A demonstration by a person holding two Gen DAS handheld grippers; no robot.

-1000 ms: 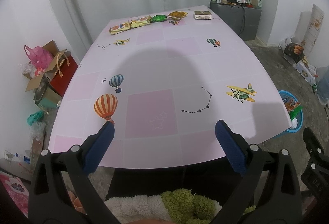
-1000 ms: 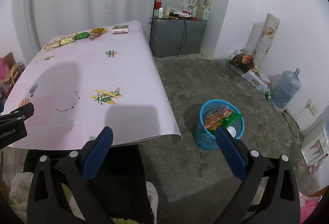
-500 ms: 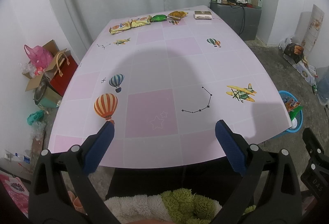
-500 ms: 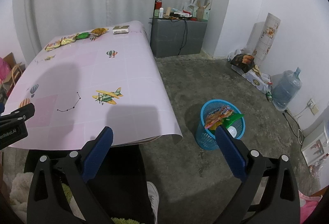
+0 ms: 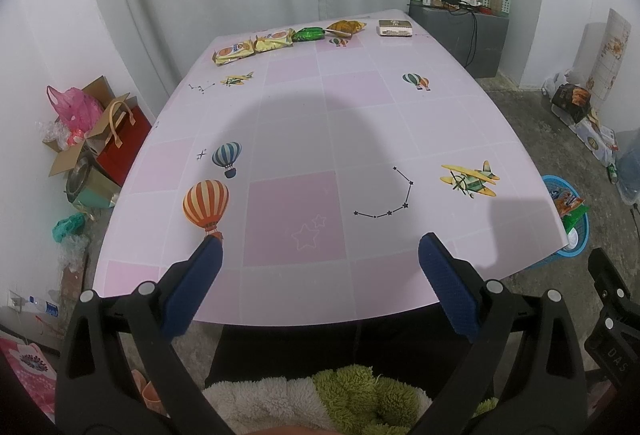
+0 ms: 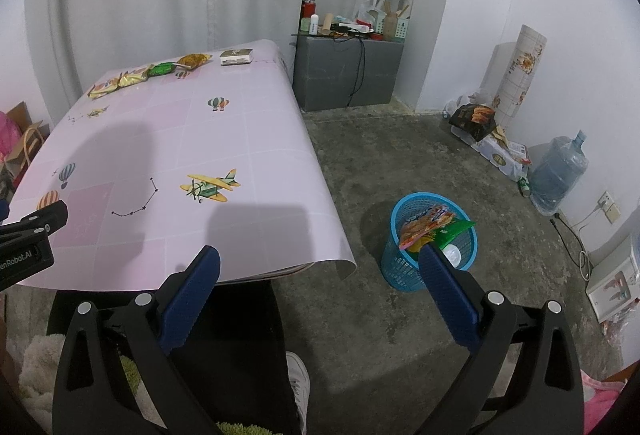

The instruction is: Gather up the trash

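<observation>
Along the far edge of the pink table [image 5: 360,123] lie several snack wrappers: two yellow ones [image 5: 234,53] [image 5: 274,40], a green one [image 5: 308,34] and an orange-brown one [image 5: 346,27], with a small white box [image 5: 395,28] to their right. My left gripper [image 5: 320,247] hovers open above the near edge, far from them, holding nothing. My right gripper [image 6: 320,255] is open and empty off the table's near right corner. A blue mesh basket [image 6: 430,241] on the floor holds wrappers [image 6: 428,225]; its rim also shows in the left wrist view [image 5: 572,251].
Boxes and bags [image 5: 92,139] pile up left of the table. A grey cabinet [image 6: 348,71] with bottles stands at the back. A water jug [image 6: 560,171], packets [image 6: 476,119] and a roll line the right wall. A white shoe [image 6: 298,387] shows below.
</observation>
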